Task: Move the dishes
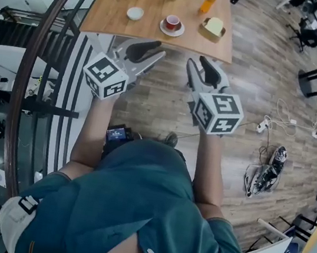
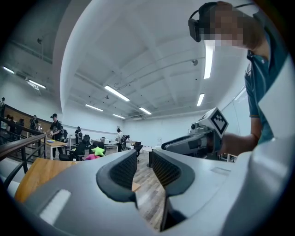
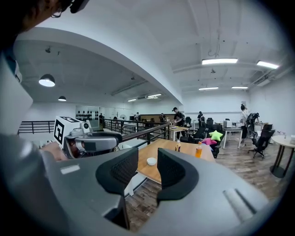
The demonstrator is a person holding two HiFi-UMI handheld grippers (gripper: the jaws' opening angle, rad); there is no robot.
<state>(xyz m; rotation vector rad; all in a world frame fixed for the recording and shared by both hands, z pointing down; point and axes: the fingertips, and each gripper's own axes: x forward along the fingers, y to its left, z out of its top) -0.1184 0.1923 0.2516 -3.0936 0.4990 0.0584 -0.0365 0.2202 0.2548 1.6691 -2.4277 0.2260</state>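
Rectangular light-wood table (image 1: 124, 4) is seen ahead of the person, and both grippers are held short of its near edge, well apart from everything on it. Left gripper (image 1: 151, 52) and right gripper (image 1: 202, 69) are each held with the black ribbed pads slightly parted, nothing between them. Near that edge are set a tan dish holding something pale yellow (image 1: 213, 28), a red cup on a white saucer (image 1: 172, 24) and a small white bowl (image 1: 135, 13), with an orange bottle (image 1: 209, 1) further back.
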